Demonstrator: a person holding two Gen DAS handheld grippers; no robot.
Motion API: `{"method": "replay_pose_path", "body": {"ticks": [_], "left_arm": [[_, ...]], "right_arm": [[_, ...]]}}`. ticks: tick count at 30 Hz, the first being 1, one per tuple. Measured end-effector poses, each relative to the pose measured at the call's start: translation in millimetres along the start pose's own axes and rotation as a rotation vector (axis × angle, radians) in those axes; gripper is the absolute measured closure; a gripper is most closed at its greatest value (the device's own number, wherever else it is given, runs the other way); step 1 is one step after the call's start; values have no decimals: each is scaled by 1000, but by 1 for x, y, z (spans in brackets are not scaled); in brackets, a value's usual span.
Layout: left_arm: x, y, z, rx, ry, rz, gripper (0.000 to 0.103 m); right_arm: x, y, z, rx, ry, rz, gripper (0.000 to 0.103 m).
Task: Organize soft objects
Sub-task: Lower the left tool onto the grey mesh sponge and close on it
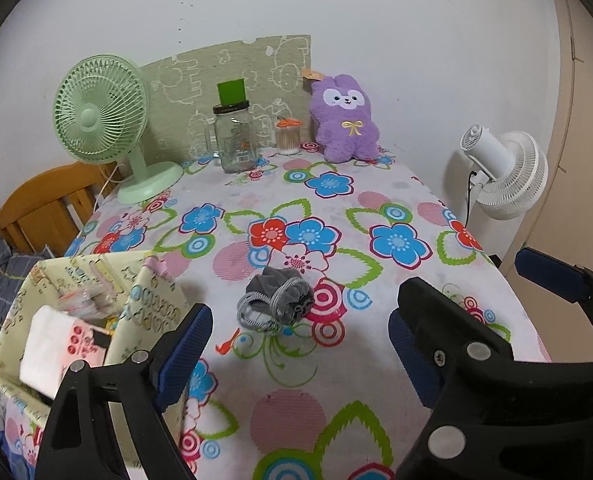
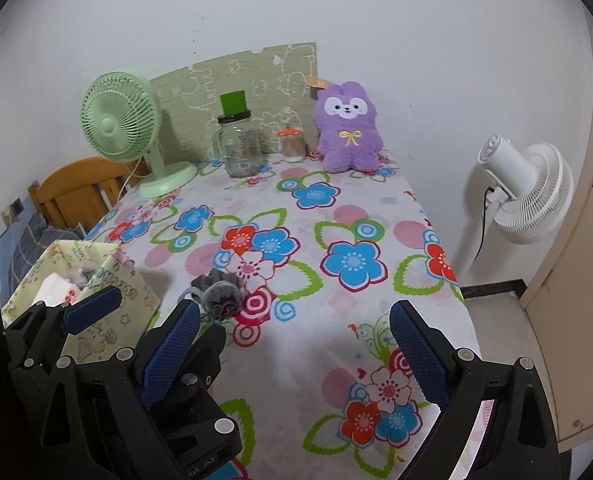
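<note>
I am in the approach step: both of my grippers hang over the near part of the desk (image 1: 376, 360), and nothing is picked up yet. The desk carries a cloth with big flowers. At its near left corner stands the fabric storage box (image 1: 152, 304), pale yellow with small drawings, open on top, with a white and pink packet already inside. I judge this box to be the place for the soft things.

The left gripper (image 1: 300, 344) is wide open and holds nothing. The right gripper (image 2: 296, 352) is also wide open and empty, and it is to the right of the left one.

The thing to take now, I think, is the grey sock bundle (image 1: 276, 298). It lies on the cloth in the near middle of the desk, just to the right of the box, ahead of the left gripper and between the lines of its fingers, not touching them. It is a small rolled lump, dark grey with a lighter ribbed cuff around it, and it looks soft and easy to squeeze.

The next move calls for lowering the left gripper around the bundle, closing on its thick middle, then carrying it left to the box.

The purple plush toy (image 1: 346, 118) leans against the wall at the far side, well apart.
</note>
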State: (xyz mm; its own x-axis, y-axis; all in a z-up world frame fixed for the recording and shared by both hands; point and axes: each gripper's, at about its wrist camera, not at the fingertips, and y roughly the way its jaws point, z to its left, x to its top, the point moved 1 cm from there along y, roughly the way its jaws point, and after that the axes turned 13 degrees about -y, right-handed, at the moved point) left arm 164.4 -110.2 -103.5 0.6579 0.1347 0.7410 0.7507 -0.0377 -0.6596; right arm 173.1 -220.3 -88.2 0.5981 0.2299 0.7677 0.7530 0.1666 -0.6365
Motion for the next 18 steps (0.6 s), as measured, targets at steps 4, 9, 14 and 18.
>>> {"method": "replay_pose_path", "body": {"ticks": [4, 9, 14, 18], "left_arm": [[3, 9, -2, -18, -5, -3, 17], [6, 23, -2, -28, -16, 15, 17], [10, 42, -1, -13, -26, 51, 17], [11, 55, 0, 1, -28, 72, 17]], "right_arm": [[1, 9, -5, -10, 11, 2, 6], [3, 19, -9, -16, 25, 4, 6], [4, 30, -14, -43, 37, -6, 6], [5, 43, -18, -60, 47, -8, 6]]}}
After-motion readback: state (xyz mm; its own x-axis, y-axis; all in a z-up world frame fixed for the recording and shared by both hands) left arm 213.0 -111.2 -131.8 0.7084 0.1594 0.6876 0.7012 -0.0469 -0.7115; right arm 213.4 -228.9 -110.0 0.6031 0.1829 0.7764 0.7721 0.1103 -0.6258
